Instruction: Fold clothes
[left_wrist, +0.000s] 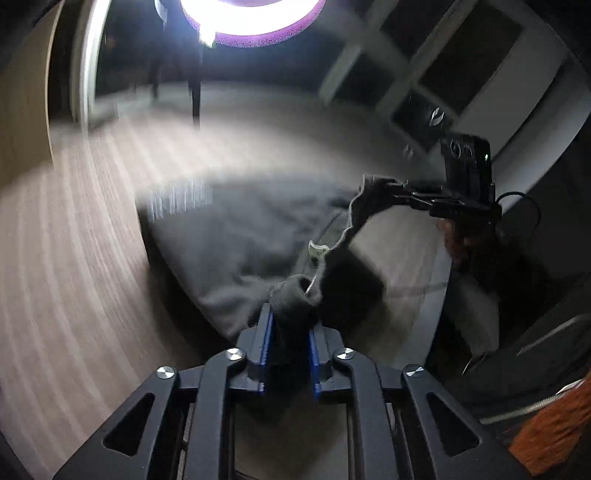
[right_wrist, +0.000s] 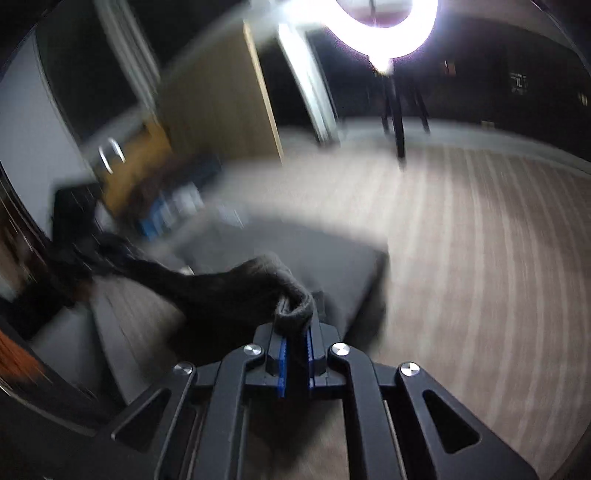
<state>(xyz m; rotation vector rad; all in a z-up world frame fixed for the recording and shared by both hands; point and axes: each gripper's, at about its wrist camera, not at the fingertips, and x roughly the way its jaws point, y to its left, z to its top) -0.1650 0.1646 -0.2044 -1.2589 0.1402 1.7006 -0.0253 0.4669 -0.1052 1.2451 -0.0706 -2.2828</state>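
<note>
A dark grey garment (left_wrist: 236, 236) stretches between both grippers, its body spread low over the pale floor. My left gripper (left_wrist: 291, 317) is shut on a bunched edge of it, with the cloth pinched between the blue pads (left_wrist: 266, 332). A metal zip pull (left_wrist: 317, 252) dangles just beyond. The same edge runs up to my right gripper (left_wrist: 388, 190), held in a hand at the right. In the right wrist view, my right gripper (right_wrist: 295, 325) is shut on a rolled fold of the garment (right_wrist: 236, 288). The cloth trails left toward the blurred left gripper (right_wrist: 74, 254).
A bright ring light (left_wrist: 255, 22) on a dark tripod (right_wrist: 397, 122) stands at the far side of the striped floor (right_wrist: 480, 258). A white shelf unit (left_wrist: 443, 74) is at the right and a wooden panel (right_wrist: 218, 103) at the back. An orange-brown surface (left_wrist: 554, 428) is close at the lower right.
</note>
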